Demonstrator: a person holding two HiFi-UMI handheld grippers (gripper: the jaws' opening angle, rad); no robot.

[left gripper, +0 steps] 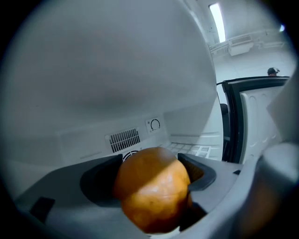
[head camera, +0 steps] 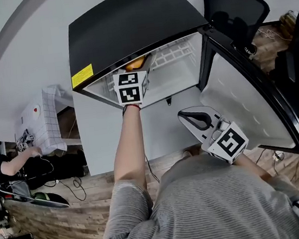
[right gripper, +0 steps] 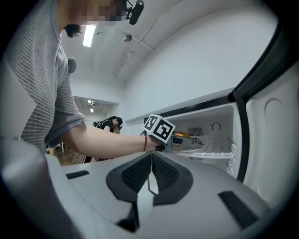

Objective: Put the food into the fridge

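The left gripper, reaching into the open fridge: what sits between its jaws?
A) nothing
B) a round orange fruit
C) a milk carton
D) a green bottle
B: in the left gripper view, the left gripper has its jaws closed on a round orange fruit, inside the fridge.

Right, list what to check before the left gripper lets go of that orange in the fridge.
1. Fridge door swung open: ok.
2. Orange held between the left gripper's jaws: ok.
3. Orange inside the fridge: ok, the back wall's vent and dial show just behind it.
4. Orange resting on the shelf: cannot tell, its underside is hidden.
5. Right gripper out of the way: ok, jaws together, empty, outside the fridge.
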